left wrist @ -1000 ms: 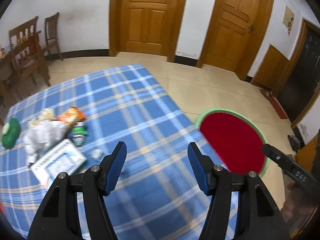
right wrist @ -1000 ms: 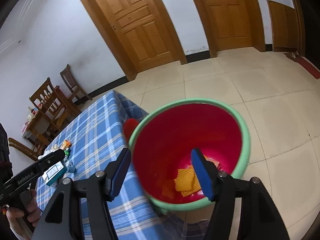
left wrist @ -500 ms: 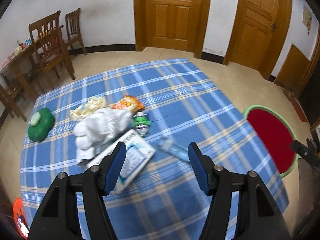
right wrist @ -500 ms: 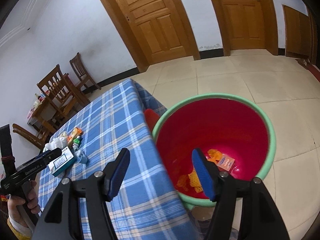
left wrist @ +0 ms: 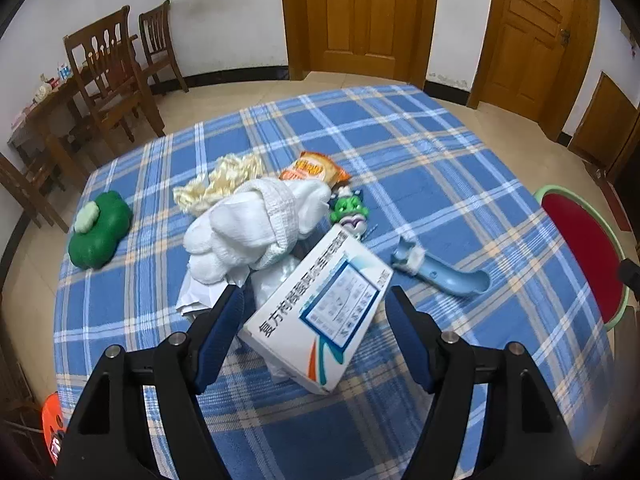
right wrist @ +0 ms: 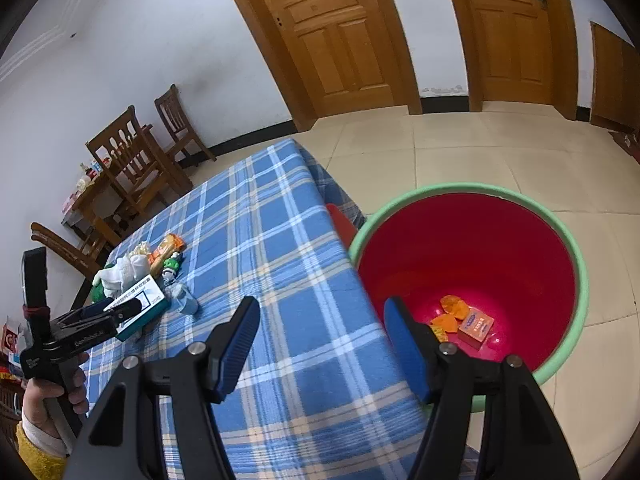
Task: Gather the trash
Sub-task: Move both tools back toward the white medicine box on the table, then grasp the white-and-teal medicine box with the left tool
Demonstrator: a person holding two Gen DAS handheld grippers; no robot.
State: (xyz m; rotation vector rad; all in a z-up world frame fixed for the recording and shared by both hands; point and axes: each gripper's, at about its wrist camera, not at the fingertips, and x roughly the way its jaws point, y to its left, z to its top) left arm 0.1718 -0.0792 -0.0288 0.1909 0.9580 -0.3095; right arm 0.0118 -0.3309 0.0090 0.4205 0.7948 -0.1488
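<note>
Left gripper (left wrist: 314,316) spread wide over the white box (left wrist: 320,316) — right gripper (right wrist: 320,338) gaping, empty, beside the red bucket (right wrist: 576,264).

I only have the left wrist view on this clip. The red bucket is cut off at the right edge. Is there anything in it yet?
Observer: Yes. The right wrist view shows a small orange box and orange wrapper scraps at the bottom of the red bucket.
Operator: Where is the right gripper?
Observer: The right gripper is open and empty, straddling the edge of the table beside the bucket.
Operator: Does it confirm my left gripper's position?
Observer: Yes, the left gripper is at the white medicine box, jaws apart.
</note>
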